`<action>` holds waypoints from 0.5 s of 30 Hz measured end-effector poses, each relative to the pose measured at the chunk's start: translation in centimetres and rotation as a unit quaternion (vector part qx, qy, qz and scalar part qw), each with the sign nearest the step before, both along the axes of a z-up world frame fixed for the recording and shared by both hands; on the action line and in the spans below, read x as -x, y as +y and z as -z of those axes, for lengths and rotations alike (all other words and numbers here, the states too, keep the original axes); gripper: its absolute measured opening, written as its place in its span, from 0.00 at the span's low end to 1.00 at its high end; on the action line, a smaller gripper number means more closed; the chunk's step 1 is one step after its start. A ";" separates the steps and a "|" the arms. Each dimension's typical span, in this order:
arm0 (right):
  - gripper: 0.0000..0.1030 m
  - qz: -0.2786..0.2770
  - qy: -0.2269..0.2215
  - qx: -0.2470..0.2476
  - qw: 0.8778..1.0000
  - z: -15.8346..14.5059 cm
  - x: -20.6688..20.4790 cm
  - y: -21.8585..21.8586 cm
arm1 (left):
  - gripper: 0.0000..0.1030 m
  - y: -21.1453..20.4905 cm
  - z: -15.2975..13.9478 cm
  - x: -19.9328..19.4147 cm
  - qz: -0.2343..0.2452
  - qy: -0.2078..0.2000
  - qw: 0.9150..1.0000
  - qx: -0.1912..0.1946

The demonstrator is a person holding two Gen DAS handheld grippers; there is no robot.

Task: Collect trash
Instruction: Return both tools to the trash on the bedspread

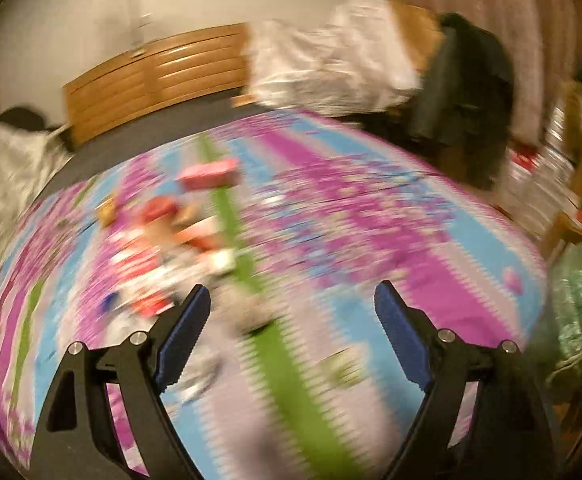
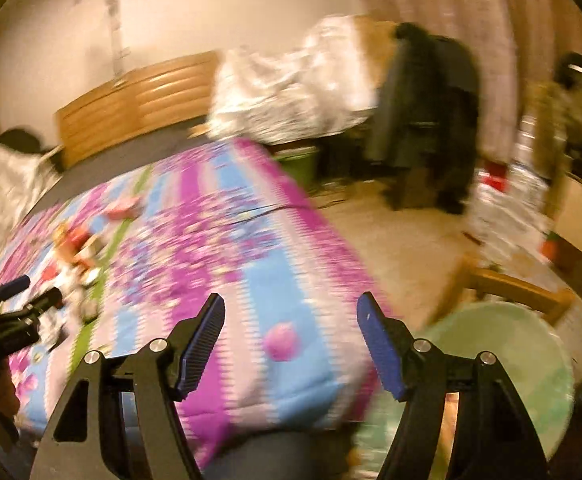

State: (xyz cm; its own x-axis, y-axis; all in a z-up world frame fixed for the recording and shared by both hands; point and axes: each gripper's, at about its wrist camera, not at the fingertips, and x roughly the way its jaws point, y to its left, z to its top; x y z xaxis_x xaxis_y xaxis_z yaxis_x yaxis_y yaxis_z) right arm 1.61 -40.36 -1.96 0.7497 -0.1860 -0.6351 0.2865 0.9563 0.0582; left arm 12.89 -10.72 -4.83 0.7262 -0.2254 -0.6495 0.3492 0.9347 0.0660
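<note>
A pile of trash, red, white and orange wrappers and a pink box, lies on a bed with a purple, blue and green striped blanket. Both views are motion-blurred. My left gripper is open and empty, just above the blanket, with the pile ahead and to its left. My right gripper is open and empty over the blanket's near right corner. The trash pile and the left gripper show at the left of the right wrist view. A pale green bag sits below right of my right gripper.
A wooden dresser stands against the far wall. A second bed with white bedding and a dark coat on a chair lie beyond. Cluttered shelves and a wooden chair are at the right. The green bag also shows.
</note>
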 end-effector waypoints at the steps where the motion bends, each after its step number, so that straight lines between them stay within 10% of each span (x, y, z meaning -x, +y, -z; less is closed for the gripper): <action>1: 0.68 -0.016 0.004 0.001 1.000 0.2 -1.0 1.4 | 0.79 2.5 0.1 0.1 -0.020 0.003 1.000 0.004; 7: 0.68 -0.178 0.019 0.002 0.984 2.0 -6.0 12.3 | 0.79 15.0 1.4 -0.4 -0.098 0.015 0.995 -0.010; 15: 0.81 -0.430 0.013 0.106 0.897 4.7 -10.6 29.4 | 0.78 22.1 4.3 -7.8 -0.015 0.071 0.997 -0.006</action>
State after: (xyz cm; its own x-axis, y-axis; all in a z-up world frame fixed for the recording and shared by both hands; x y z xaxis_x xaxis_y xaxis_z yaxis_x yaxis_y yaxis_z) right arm 12.19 -10.94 -6.68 0.6596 0.3350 -0.6728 -0.5633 0.8130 -0.1473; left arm 20.72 11.41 -9.13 0.6324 -0.1968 -0.7492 0.3285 0.9441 0.0293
